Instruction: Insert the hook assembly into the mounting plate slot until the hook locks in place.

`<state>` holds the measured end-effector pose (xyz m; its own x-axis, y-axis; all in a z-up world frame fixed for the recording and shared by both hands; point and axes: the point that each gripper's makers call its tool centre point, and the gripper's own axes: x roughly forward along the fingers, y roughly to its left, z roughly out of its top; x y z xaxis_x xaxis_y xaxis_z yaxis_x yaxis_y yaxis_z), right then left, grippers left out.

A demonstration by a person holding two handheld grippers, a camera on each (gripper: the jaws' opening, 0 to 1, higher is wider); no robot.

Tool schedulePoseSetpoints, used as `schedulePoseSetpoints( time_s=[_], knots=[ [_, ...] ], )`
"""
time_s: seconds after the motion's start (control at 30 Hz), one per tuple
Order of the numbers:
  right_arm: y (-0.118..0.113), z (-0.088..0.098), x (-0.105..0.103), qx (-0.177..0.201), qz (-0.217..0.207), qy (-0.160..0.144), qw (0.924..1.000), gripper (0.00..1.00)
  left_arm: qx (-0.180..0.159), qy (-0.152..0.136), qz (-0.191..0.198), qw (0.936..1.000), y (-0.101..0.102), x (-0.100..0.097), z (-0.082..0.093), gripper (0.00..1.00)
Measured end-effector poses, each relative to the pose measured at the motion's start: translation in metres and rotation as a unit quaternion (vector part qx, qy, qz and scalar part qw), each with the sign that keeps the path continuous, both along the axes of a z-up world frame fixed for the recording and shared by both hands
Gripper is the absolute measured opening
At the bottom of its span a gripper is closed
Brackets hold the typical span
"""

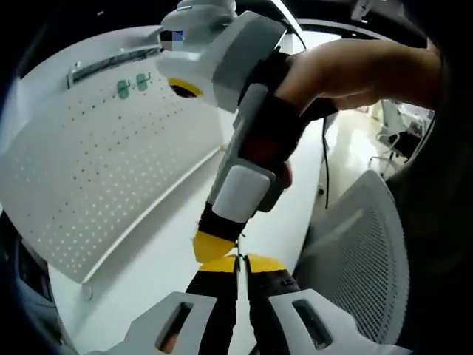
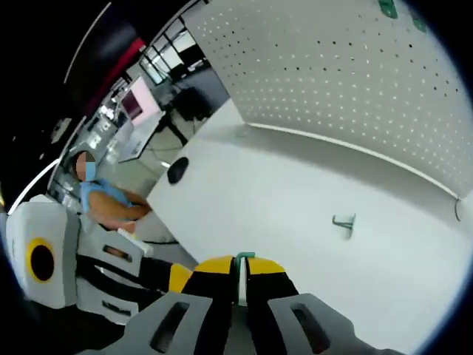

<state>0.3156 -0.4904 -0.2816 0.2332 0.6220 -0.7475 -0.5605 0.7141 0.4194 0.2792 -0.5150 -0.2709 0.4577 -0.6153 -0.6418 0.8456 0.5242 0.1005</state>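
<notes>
A green hook shows as a small tab just above the tips of the right gripper, pinched between its yellow-tipped fingers, which stand narrow, pressed together on it. Ahead of those fingers and to their right, a second small green hook lies loose on the white worktop. Beyond it the white perforated mounting plate leans up from the worktop, and two more green hooks sit in its upper part in the left gripper view.

The left gripper has its fingers narrow too, closed together with nothing visible between them. Just above their tips, the right gripper comes in from the top, held in a person's hand. To the right of the left fingers stands a white mesh chair.

A dark round object rests near the worktop's far edge, left of the right fingers.
</notes>
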Motion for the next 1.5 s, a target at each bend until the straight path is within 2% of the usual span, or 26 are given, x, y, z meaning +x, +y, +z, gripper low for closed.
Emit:
schedulePoseSetpoints(
  time_s=[0.3,0.5,0.57,0.6,0.63,0.73,0.8,0.87,1.0,1.1,1.23,1.37,1.5],
  knots=[
    [0.002,-0.006,-0.002,0.001,0.002,0.001,1.0,0.0,0.004,0.006,-0.001,1.0,0.002,-0.001,-0.006,0.04],
    [-0.001,-0.007,-0.001,0.011,0.001,-0.006,0.9999,0.0,-0.025,0.038,0.011,0.9989,0.003,0.0,-0.006,0.07],
    [-0.005,-0.008,0.0,0.004,0.011,-0.021,0.9997,0.0,-0.043,0.048,0.022,0.9977,0.005,0.002,-0.004,0.11],
    [-0.007,-0.007,0.002,0.0,0.023,-0.04,0.999,0.0,-0.05,0.056,0.029,0.9968,0.006,0.003,-0.003,0.13],
    [-0.008,-0.006,0.001,-0.001,0.024,-0.041,0.9989,0.0,-0.06,0.064,0.033,0.9956,0.007,0.004,-0.003,0.15],
    [-0.014,-0.003,0.003,-0.002,0.045,-0.061,0.9971,0.0,-0.104,0.098,0.047,0.9887,0.011,0.005,0.0,0.2],
    [-0.021,-0.003,0.005,-0.009,0.05,-0.072,0.9961,0.0,-0.118,0.107,0.051,0.9858,0.016,0.007,0.0,0.23],
    [-0.026,-0.002,0.008,-0.013,0.057,-0.087,0.9945,0.0,-0.119,0.112,0.052,0.9853,0.021,0.008,-0.002,0.27],
    [-0.034,0.004,0.009,-0.012,0.06,-0.101,0.9931,0.0,-0.12,0.118,0.045,0.9847,0.027,0.008,-0.005,0.42],
    [-0.038,0.006,0.01,-0.012,0.057,-0.103,0.993,0.0,-0.136,0.139,0.047,0.9798,0.029,0.008,-0.004,0.46],
    [-0.041,0.008,0.012,-0.011,0.053,-0.108,0.9927,0.0,-0.15,0.149,0.046,0.9762,0.029,0.009,0.0,0.54],
    [-0.041,0.011,0.012,-0.008,0.053,-0.112,0.9922,0.0,-0.146,0.151,0.04,0.9769,0.028,0.008,-0.002,0.67],
    [-0.041,0.012,0.01,-0.01,0.06,-0.115,0.9914,0.0,-0.131,0.15,0.013,0.9799,0.027,0.002,-0.004,0.75]
  ],
)
